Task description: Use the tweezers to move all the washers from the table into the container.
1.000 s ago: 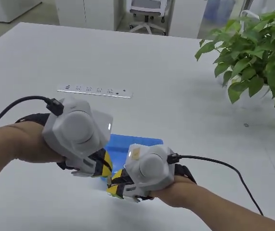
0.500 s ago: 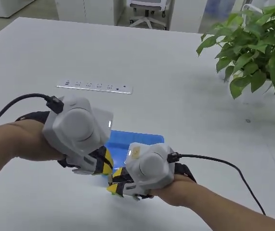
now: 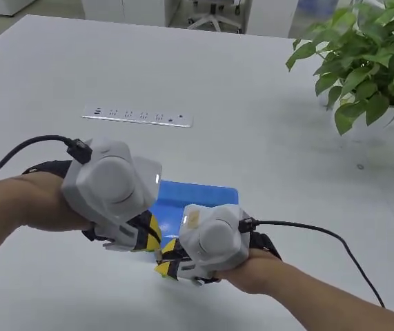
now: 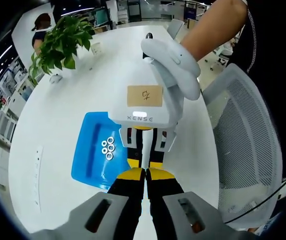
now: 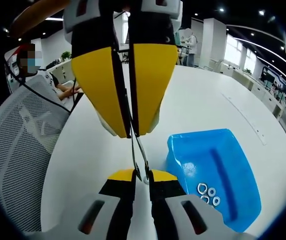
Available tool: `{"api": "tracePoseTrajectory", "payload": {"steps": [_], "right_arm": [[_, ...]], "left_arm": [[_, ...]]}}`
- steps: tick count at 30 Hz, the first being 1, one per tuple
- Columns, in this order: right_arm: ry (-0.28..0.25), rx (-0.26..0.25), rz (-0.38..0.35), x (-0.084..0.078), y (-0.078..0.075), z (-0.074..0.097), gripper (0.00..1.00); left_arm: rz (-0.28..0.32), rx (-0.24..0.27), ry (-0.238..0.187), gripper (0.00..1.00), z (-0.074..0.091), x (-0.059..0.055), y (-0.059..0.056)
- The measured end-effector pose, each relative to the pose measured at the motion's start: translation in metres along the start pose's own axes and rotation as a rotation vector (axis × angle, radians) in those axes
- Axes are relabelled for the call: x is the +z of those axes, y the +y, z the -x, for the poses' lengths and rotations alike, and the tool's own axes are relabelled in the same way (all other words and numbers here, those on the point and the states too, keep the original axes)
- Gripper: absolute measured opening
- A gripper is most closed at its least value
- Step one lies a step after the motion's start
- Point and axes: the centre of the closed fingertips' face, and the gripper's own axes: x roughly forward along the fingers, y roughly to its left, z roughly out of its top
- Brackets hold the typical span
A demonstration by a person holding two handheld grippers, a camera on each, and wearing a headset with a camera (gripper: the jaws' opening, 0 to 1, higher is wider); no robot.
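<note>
Right gripper view: small flat metal ring washers [image 5: 209,192] sit clustered on the smooth floor of your blue plastic container [image 5: 238,155], just beside the thin steel tweezers [image 5: 136,147]. Your right gripper [image 5: 141,175] and left gripper [image 5: 130,134] both pinch them, yellow jaws closed, above the white table [image 5: 82,165].

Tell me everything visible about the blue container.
The container is a shallow, rectangular, blue tray, plastic-looking, with a raised rim and a long groove in its floor. It sits flat on the white table, just beyond the left gripper and right gripper, apart from both. A small cluster of washers lies inside beside the groove.
</note>
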Motion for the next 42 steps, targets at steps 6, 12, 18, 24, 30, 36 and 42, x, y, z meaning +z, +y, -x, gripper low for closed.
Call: {"api": "tracePoseTrajectory", "payload": {"steps": [6, 12, 18, 24, 30, 36, 42], "right_arm": [[0.001, 0.007, -0.008, -0.002, -0.001, -0.004, 0.12], [0.002, 0.016, -0.020, -0.005, 0.000, -0.007, 0.12], [-0.004, 0.020, -0.025, -0.005, -0.001, -0.009, 0.12], [-0.007, 0.019, -0.030, -0.005, -0.002, -0.009, 0.12], [-0.010, 0.011, -0.046, -0.005, -0.002, -0.006, 0.12], [-0.021, 0.001, -0.056, -0.005, -0.004, -0.001, 0.12], [-0.028, -0.007, -0.071, -0.004, -0.005, 0.000, 0.11]], "left_arm": [[0.006, -0.005, 0.002, 0.06, -0.003, -0.003, 0.001], [0.015, -0.012, 0.006, 0.06, -0.007, -0.006, 0.001], [0.023, -0.014, -0.004, 0.06, -0.008, -0.007, 0.003], [0.026, -0.015, -0.005, 0.06, -0.008, -0.007, 0.005], [0.024, -0.025, -0.004, 0.06, -0.009, -0.005, 0.010], [0.017, -0.038, 0.002, 0.06, -0.011, -0.003, 0.012], [0.013, -0.050, 0.004, 0.06, -0.013, -0.001, 0.013]]}}
